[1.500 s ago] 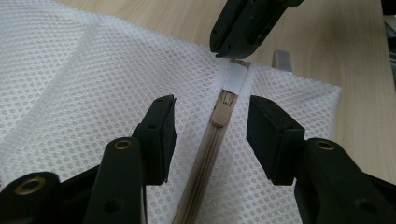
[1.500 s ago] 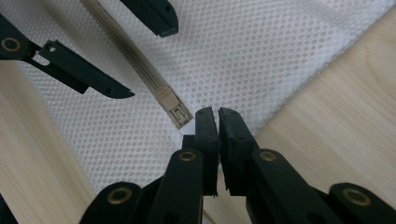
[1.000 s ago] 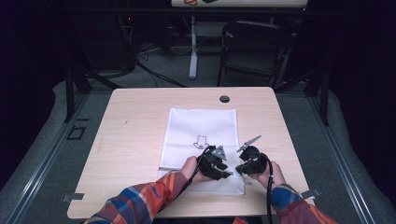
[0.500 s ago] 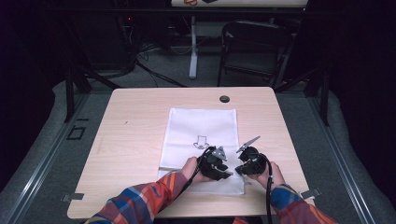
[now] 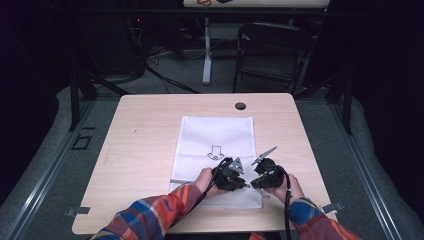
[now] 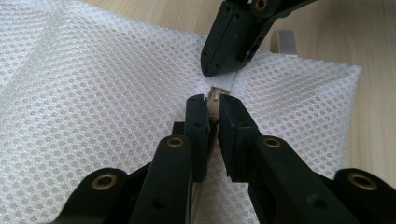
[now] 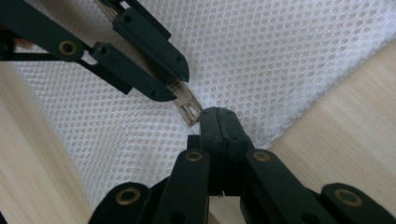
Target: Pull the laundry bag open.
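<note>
Mesh bag (image 5: pixel 216 140) lies flat on the table (image 5: pixel 140 150), its near edge by the person's hands. Left gripper (image 6: pixel 211 105): jaws closed to a narrow gap, pinching the zipper end (image 6: pixel 214 100) at the bag's near edge. Right gripper (image 7: pixel 218 122): jaws pressed together, apparently nipping the mesh or a pull tab just beside the slider (image 7: pixel 190 110); exact contact cannot be told. Judgement: both grips look set and the bag is braced. Zipper travel appears barely begun, if at all; the whole run along the edge is left.
</note>
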`<state>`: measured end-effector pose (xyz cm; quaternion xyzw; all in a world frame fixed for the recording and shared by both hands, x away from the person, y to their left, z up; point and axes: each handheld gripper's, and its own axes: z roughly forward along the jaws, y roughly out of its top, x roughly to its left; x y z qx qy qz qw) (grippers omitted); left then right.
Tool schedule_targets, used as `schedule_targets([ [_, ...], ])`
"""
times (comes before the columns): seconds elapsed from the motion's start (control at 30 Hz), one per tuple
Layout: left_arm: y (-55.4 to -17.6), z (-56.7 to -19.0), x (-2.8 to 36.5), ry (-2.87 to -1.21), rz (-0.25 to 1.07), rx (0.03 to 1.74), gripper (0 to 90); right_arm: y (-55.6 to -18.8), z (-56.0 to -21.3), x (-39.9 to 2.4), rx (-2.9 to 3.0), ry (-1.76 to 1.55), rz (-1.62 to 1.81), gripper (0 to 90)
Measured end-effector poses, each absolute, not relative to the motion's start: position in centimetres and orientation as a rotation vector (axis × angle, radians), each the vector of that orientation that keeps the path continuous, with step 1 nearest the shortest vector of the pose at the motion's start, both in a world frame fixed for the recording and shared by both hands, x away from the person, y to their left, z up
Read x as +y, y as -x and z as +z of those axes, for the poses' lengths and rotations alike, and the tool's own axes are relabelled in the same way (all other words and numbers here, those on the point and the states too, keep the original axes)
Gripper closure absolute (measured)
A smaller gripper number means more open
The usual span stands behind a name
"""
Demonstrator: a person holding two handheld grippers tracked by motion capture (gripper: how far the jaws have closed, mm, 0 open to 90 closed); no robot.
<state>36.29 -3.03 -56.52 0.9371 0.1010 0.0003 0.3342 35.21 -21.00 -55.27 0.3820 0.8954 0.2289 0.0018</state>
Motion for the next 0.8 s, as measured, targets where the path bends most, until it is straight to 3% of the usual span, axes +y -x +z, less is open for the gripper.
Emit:
schedule_targets([
  [0.1,-36.32,-56.76,-3.45,-2.451,-0.012,0.25,77.2,-35.25,-55.35,-21.13,2.802,-1.192,0.708,90.0],
  [0.8,-36.09,-56.77,-3.68,-2.452,-0.007,0.263,81.9,-35.05,-55.35,-21.02,2.798,-1.166,0.693,90.0],
])
